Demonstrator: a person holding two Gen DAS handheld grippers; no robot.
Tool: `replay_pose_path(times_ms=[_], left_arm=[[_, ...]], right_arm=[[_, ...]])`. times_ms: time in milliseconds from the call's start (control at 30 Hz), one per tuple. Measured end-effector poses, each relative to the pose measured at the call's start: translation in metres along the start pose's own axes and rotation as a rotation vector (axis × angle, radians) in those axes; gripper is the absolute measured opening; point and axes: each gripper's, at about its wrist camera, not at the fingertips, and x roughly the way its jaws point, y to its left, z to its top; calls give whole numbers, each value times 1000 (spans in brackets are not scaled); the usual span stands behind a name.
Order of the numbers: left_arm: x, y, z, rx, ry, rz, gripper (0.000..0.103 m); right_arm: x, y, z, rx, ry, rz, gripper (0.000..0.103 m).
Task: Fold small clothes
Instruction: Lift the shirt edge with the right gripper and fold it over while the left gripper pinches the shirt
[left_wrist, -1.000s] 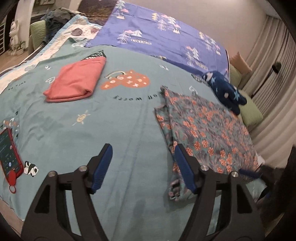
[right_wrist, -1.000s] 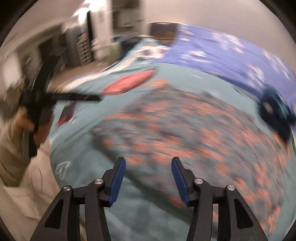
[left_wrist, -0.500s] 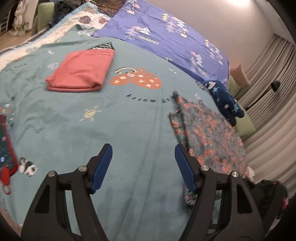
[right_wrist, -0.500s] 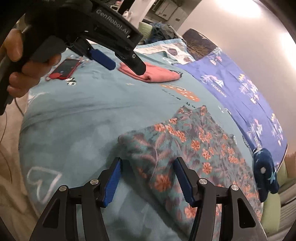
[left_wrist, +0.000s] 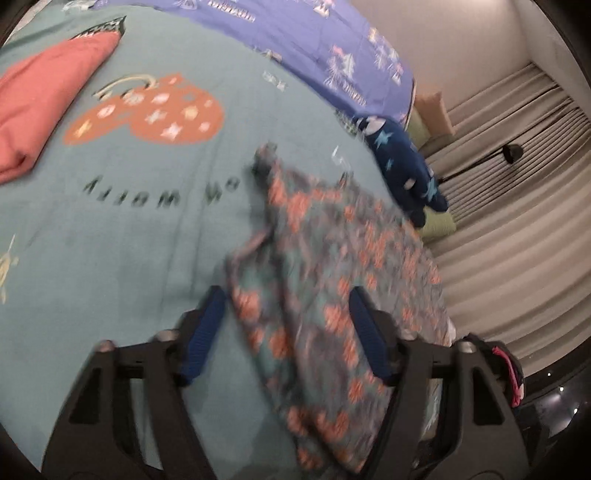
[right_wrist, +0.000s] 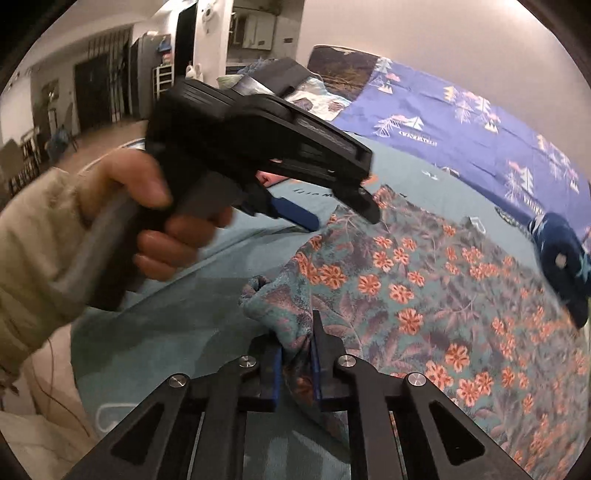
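Note:
A floral garment (left_wrist: 332, 266) with orange flowers on teal lies spread on the teal bed cover (left_wrist: 129, 229); it also shows in the right wrist view (right_wrist: 424, 295). My right gripper (right_wrist: 297, 350) is shut on the garment's near corner. My left gripper (left_wrist: 288, 321) is open, its blue pads either side of the garment's left edge, just above the cloth. In the right wrist view the left gripper (right_wrist: 295, 218) hovers over the garment's far left edge, held by a hand (right_wrist: 159, 221).
A folded pink garment (left_wrist: 40, 103) lies at the far left. A dark blue star-print piece (left_wrist: 402, 166) lies beyond the floral garment, also in the right wrist view (right_wrist: 561, 254). A purple blanket (left_wrist: 317, 40) covers the far bed. Curtains (left_wrist: 517, 206) hang right.
My right gripper has closed on the floral garment's corner. My left gripper has moved right, from over bare bed cover to over the garment's left edge.

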Motion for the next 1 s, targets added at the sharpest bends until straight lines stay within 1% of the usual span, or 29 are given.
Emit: replay_pose_path(times_ms=[33,67,100,133,200,267,433,467,533,633,767,1000], left_arm=[[4,0,2,-18,22,-26,7],[6,2,4,-48,34,-31,8],[5,2,5,-58,25,-25,8],[3,-1,6,-47,15,-13,8],[-1,-12,7,-12,-6,13,8],[-7,-26,11,18,-22,20,8],[-16,-63,25,97,-28,42,7],[-16,-78,27,129,-29,53,7],[-15,-94,33,168,-26,77,7],[-8,-120,41,209,-8,91,7],[6,-160,49,266,5,105,7],[35,-232,39,388,25,108,7]], right_arm=[[0,0,0,7,-1,4,10],[-1,-1,1,13,-3,8,10],[-2,-2,1,22,-8,13,10],[-3,-4,2,32,-12,21,10],[-6,-8,2,59,-24,41,9],[-11,-13,3,94,-37,66,8],[-32,-36,3,196,-99,129,8],[-38,-41,2,216,-114,138,8],[-50,-53,0,259,-144,157,7],[-67,-73,-6,333,-189,188,7],[-94,-99,-17,421,-253,197,7],[-128,-153,-45,564,-356,193,7]])
